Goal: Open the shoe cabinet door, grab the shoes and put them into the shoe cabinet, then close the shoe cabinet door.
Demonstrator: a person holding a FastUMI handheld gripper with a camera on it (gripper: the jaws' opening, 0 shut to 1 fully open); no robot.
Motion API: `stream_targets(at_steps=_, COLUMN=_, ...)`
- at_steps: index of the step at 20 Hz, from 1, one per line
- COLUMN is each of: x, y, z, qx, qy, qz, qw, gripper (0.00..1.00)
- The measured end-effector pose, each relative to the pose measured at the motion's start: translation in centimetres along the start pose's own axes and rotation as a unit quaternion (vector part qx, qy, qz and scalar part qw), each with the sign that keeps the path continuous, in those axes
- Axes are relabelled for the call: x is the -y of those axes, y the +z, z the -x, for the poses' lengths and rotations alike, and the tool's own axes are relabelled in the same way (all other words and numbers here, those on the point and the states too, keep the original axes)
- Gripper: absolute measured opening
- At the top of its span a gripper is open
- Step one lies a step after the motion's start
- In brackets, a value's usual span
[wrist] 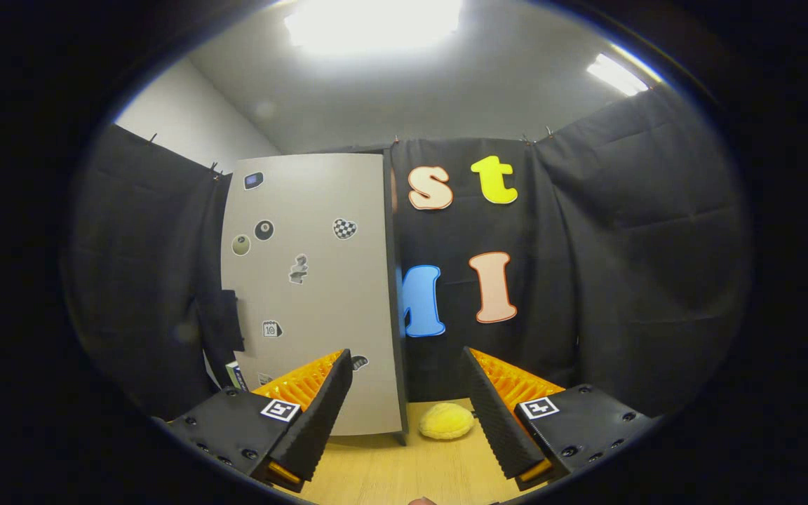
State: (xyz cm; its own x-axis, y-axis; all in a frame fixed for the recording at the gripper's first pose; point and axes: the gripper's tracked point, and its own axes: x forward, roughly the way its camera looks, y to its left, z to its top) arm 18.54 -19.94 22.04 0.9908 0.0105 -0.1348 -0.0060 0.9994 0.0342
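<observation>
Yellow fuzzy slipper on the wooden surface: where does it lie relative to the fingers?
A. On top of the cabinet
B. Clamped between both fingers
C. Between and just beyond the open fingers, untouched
C: the yellow slipper rests on the wooden surface past the gripper, whose fingers stand apart, beside the cabinet door.

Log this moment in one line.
tool: open, empty | yellow shoe: on table, between fingers, ahead | cabinet door: stickered panel, state unclear

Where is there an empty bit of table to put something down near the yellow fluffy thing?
Bare wooden table lies between the open gripper fingers, in front of the yellow slipper. It is tighter where the slipper sits close beside the cabinet door edge, ahead of the fingers.
</observation>
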Motion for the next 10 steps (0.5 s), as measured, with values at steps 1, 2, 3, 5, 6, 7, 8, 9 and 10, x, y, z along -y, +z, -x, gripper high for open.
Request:
stream_targets(at_steps=1, x=0.6, y=0.0, z=0.1, qx=0.001, qy=-0.004, qz=0.0, qw=1.0, gripper=0.97)
stream_targets(at_steps=2, x=1.1, y=0.0, z=0.3, qx=0.002, qy=-0.009, qz=-0.001, qw=1.0, gripper=0.97)
stream_targets(at_steps=3, x=1.7, y=0.1, z=0.3, qx=0.002, qy=-0.013, qz=0.0, qw=1.0, gripper=0.97)
stream_targets(at_steps=5, x=2.6, y=-0.1, z=0.4, qx=0.002, qy=-0.021, qz=0.003, qw=1.0, gripper=0.97)
stream_targets(at_steps=6, x=2.9, y=-0.1, z=0.5, qx=0.003, qy=-0.023, qz=0.003, qw=1.0, gripper=0.97)
stream_targets(at_steps=7, x=3.1, y=-0.1, z=0.4, qx=0.004, qy=-0.023, qz=0.004, qw=1.0, gripper=0.97)
stream_targets(at_steps=8, x=3.2, y=-0.3, z=0.3, qx=0.003, qy=-0.023, qz=0.004, qw=1.0, gripper=0.97)
stream_targets(at_steps=9, x=3.4, y=-0.4, z=0.2, qx=0.002, qy=-0.023, qz=0.003, qw=1.0, gripper=0.97)
stream_targets(at_steps=10, x=3.5, y=-0.5, z=0.2, qx=0.001, qy=-0.024, qz=0.003, qw=1.0, gripper=0.97)
